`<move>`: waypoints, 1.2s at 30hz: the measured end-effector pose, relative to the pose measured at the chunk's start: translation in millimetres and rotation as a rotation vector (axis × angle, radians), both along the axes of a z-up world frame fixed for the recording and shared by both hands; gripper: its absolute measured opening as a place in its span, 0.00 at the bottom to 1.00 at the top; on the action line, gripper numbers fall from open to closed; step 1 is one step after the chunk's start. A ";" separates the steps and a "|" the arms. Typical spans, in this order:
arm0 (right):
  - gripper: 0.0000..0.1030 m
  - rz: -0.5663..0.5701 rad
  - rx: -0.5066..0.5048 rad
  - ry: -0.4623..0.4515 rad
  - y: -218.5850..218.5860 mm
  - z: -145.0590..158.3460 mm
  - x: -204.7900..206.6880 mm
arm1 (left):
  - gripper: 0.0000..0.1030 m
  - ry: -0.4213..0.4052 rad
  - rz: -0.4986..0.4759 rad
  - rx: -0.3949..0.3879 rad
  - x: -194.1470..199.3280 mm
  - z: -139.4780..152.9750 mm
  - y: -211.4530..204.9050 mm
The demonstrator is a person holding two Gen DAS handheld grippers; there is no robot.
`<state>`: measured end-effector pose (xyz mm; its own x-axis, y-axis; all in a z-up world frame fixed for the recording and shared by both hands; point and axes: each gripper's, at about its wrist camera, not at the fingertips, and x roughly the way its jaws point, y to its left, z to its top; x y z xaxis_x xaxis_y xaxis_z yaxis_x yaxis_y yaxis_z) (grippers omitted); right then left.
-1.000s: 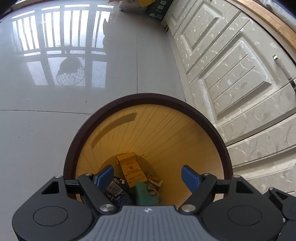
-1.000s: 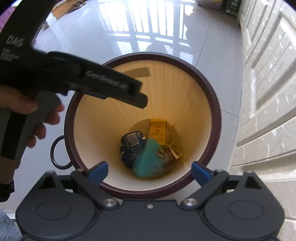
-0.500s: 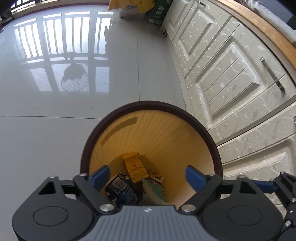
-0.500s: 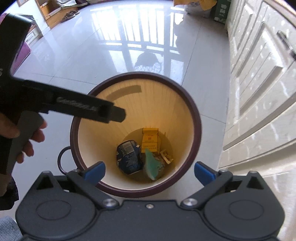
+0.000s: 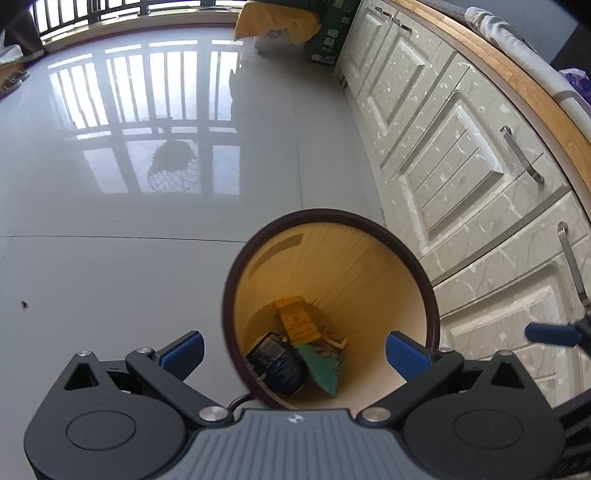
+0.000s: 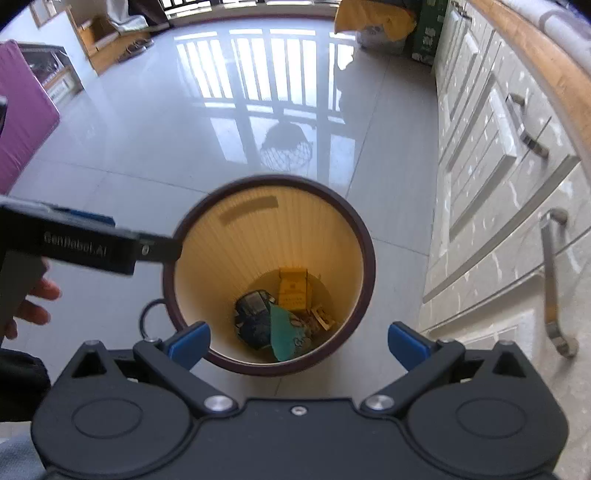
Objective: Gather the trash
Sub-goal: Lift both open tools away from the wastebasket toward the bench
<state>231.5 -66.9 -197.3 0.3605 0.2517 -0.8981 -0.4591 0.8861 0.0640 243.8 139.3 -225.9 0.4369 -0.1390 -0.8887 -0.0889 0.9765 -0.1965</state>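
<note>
A round bin with a dark brown rim (image 5: 236,273) (image 6: 364,236) and yellow inside stands on the floor below both grippers. At its bottom lie a yellow carton (image 5: 297,319) (image 6: 293,288), a dark blue packet (image 5: 277,362) (image 6: 253,317) and a green wrapper (image 5: 321,365) (image 6: 284,332). My left gripper (image 5: 293,349) is open and empty above the bin; its body also shows in the right wrist view (image 6: 85,245). My right gripper (image 6: 299,341) is open and empty above the bin's near edge.
White cabinet doors (image 5: 461,162) (image 6: 491,147) with metal handles run along the right, close to the bin. Glossy grey floor tiles (image 5: 110,266) spread to the left. A yellow bag (image 5: 277,22) and a green box (image 5: 328,37) stand at the far end.
Both grippers have risen and pulled back from the bin, which now looks smaller. The green wrapper has settled at the bottom. Both stay open.
</note>
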 end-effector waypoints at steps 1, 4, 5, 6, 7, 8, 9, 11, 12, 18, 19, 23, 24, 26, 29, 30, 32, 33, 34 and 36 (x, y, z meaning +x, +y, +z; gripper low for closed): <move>1.00 -0.001 0.002 -0.005 0.2 4.2 -1.7 | 1.00 0.000 -0.001 0.009 -3.5 3.2 0.2; 1.00 -0.004 0.004 -0.012 -1.5 14.0 -8.5 | 1.00 0.002 -0.004 0.026 -13.9 12.0 -0.1; 1.00 -0.007 0.003 -0.015 -2.2 16.3 -10.7 | 1.00 0.002 0.000 0.030 -17.2 14.6 -0.1; 1.00 -0.010 0.002 -0.018 -2.9 18.4 -12.8 | 1.00 0.004 0.002 0.033 -20.8 17.5 -0.6; 1.00 -0.014 0.001 -0.020 -3.7 21.4 -14.3 | 1.00 0.005 0.004 0.037 -24.0 20.4 -1.3; 1.00 -0.018 -0.001 -0.023 -4.3 23.3 -16.0 | 1.00 0.005 0.004 0.042 -27.1 23.2 -2.0; 1.00 -0.024 -0.002 -0.027 -5.3 25.7 -17.7 | 1.00 0.007 0.002 0.053 -30.5 26.8 -3.1; 1.00 -0.035 0.004 -0.034 -7.6 30.4 -20.4 | 1.00 0.011 -0.001 0.076 -36.0 32.8 -6.5; 1.00 -0.042 0.009 -0.035 -8.7 32.9 -21.2 | 1.00 0.010 -0.003 0.080 -38.2 35.7 -6.5; 1.00 -0.087 0.030 -0.049 -15.6 49.4 -26.5 | 1.00 -0.031 -0.006 0.138 -58.7 61.2 -8.5; 1.00 -0.093 0.039 -0.053 -16.8 52.7 -27.7 | 1.00 -0.033 -0.008 0.134 -62.1 65.3 -8.4; 1.00 -0.115 0.049 -0.071 -20.8 64.6 -31.0 | 1.00 -0.047 0.000 0.146 -76.2 81.3 -9.0; 1.00 -0.119 0.052 -0.072 -22.4 67.1 -32.0 | 1.00 -0.056 0.003 0.153 -78.9 86.0 -8.8; 1.00 -0.125 0.058 -0.072 -26.0 71.8 -34.3 | 1.00 -0.078 0.007 0.169 -84.9 94.9 -10.0; 1.00 -0.122 0.050 -0.089 -26.4 78.9 -38.2 | 1.00 -0.107 0.015 0.175 -92.0 107.3 -11.6; 1.00 -0.122 0.049 -0.096 -26.4 81.8 -39.2 | 1.00 -0.117 0.019 0.175 -94.4 111.6 -11.5; 1.00 -0.124 0.057 -0.111 -28.2 89.2 -43.6 | 1.00 -0.138 0.025 0.171 -100.4 119.9 -12.1; 1.00 -0.127 0.062 -0.122 -29.6 93.9 -45.7 | 1.00 -0.147 0.029 0.165 -103.1 123.6 -11.8; 1.00 -0.129 0.067 -0.134 -31.2 98.4 -47.7 | 1.00 -0.158 0.036 0.155 -106.7 127.6 -11.0; 1.00 -0.134 0.081 -0.167 -35.1 109.4 -52.7 | 1.00 -0.181 0.053 0.136 -113.4 134.6 -8.8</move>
